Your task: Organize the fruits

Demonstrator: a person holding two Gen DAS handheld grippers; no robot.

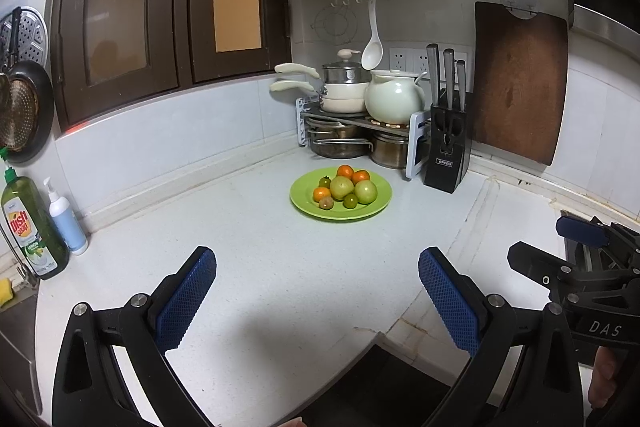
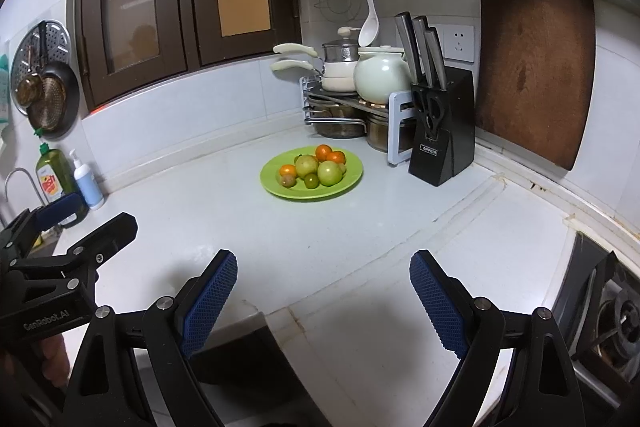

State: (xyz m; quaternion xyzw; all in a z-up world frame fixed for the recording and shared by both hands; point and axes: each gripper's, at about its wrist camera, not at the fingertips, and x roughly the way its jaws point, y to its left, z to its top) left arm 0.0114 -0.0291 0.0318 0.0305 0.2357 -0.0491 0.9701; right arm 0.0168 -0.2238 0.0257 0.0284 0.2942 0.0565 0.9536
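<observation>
Left claw (image 1: 317,291): you hold it wide apart and empty, low over the counter (image 1: 260,267), aimed toward the corner.
Soap bottles: dish soap (image 1: 30,223) and a white pump bottle (image 1: 66,217) stand far off your left claw's left finger, well clear of any reach.
Fruit: small oranges (image 1: 345,171), two pale green fruits (image 1: 365,191) and smaller dark ones sit heaped and touching on the green plate (image 1: 304,205), straight ahead of both claws and well apart from them.
Knife block (image 2: 440,147): it stands just right of the plate, ahead of your right claw.
Right claw (image 2: 323,295): also spread wide, holding nothing, beside the left one.
Risk: pulling one fruit from the heap may, I judge, set round neighbours rolling off the shallow plate; a wide sweep to the right could knock the knife block.
</observation>
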